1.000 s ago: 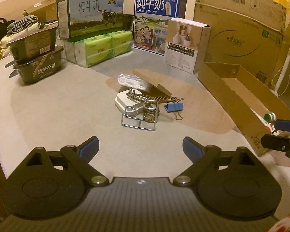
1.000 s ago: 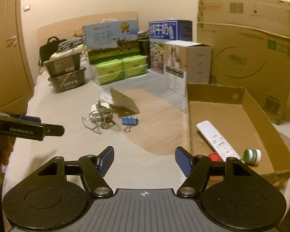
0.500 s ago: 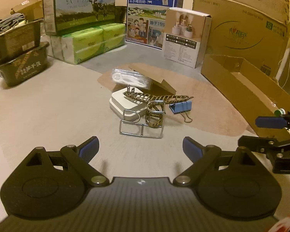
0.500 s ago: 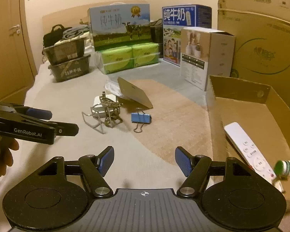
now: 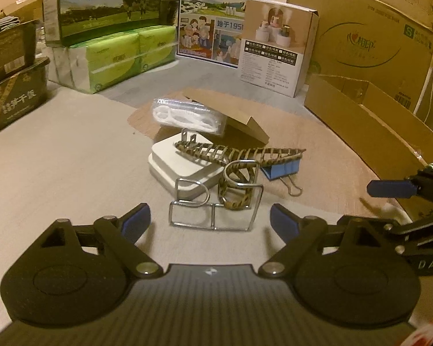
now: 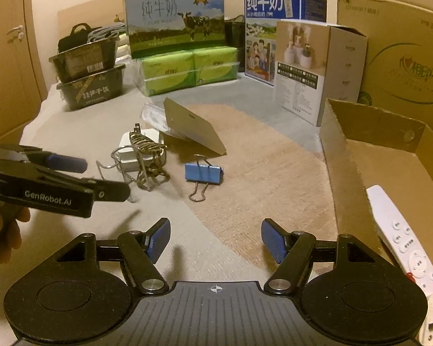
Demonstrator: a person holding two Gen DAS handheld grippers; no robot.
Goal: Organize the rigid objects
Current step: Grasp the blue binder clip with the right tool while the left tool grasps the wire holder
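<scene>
Beige cloth [image 5: 57,155] covers the work surface, with milk cartons, tissue packs and large cardboard boxes stacked along its far side. Low over it, the left gripper [image 5: 210,220] hangs with its blue-padded fingers spread wide and nothing between them, just short of a chrome wire rack [image 5: 213,204]. A leopard-patterned hair claw [image 5: 236,158] rests across that rack and over a white charger block [image 5: 182,167] behind it. A blue binder clip [image 5: 281,170] lies just to the right of the claw's tip, and farther back a clear packet of floss picks [image 5: 187,115] leans on a tilted brown card [image 5: 242,124]. The right gripper [image 6: 215,240] is likewise spread and empty, hovering over the cloth nearer the open cardboard tray [image 6: 337,155], where a white remote control [image 6: 401,236] lies inside.
</scene>
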